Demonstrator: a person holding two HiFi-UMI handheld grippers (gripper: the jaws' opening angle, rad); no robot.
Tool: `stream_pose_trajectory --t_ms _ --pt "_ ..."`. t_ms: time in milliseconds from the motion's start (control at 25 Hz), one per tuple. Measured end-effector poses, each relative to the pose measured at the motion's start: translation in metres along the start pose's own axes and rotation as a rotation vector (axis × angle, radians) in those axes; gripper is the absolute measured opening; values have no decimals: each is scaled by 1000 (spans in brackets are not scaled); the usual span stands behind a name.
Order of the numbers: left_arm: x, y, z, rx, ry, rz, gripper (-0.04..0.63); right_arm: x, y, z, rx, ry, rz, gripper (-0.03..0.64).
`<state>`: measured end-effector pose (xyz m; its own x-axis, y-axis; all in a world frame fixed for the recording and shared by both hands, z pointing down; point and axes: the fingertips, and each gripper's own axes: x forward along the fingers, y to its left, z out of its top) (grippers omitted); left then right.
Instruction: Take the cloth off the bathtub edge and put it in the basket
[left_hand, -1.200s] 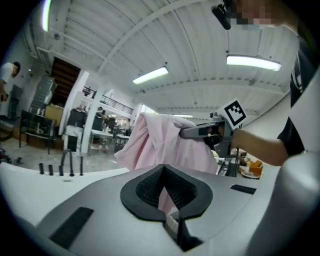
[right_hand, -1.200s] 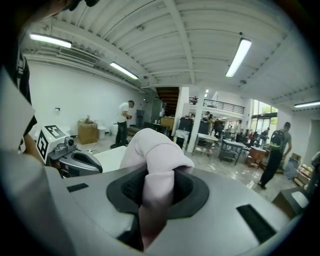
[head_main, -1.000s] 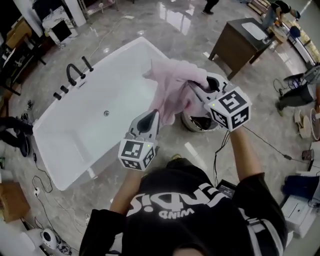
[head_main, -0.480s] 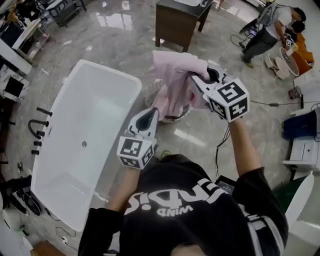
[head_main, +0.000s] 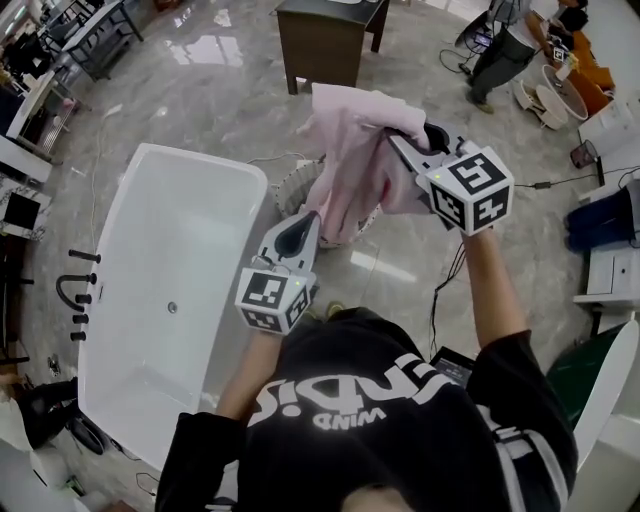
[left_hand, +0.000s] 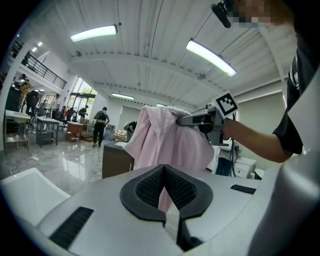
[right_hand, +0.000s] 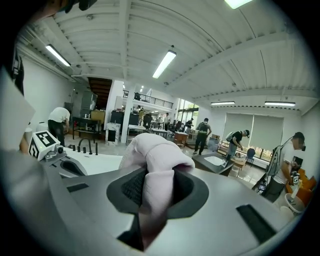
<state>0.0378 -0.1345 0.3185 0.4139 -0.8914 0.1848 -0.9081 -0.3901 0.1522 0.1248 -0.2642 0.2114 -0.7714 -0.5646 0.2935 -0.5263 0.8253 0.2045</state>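
My right claw (right_hand: 159, 186) is clamped on the pink cloth (right_hand: 156, 152), plain in its own view. Only the head view shows that cloth hanging above the basket (head_main: 292, 188), beside the bathtub (head_main: 170, 260). My left claw (left_hand: 164, 172) is closed on nothing.

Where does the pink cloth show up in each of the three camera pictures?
Head view: upper centre, pink cloth hanging from the right hand-held gripper.
Left gripper view: centre, pink cloth draped beyond the jaws.
Right gripper view: centre, pink cloth pinched between the jaws.
Shared landmark: the dark cabinet, in all three.
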Motion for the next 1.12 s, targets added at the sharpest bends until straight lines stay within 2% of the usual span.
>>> stream_pose_trajectory --t_ms 240,440,760,960,1120 --pt "25 -6 4 -1 7 1 12 12 -23 25 -51 -40 15 81" --pt "49 7 4 -8 15 -5 12 39 -45 30 -57 -53 19 81" --pt "114 70 18 9 28 -74 12 107 -90 27 -23 -29 -1 81" --pt "155 124 41 27 35 -121 12 147 -126 39 -5 -17 -49 81" --pt "189 149 51 37 50 -161 12 168 -148 38 -4 5 -82 81"
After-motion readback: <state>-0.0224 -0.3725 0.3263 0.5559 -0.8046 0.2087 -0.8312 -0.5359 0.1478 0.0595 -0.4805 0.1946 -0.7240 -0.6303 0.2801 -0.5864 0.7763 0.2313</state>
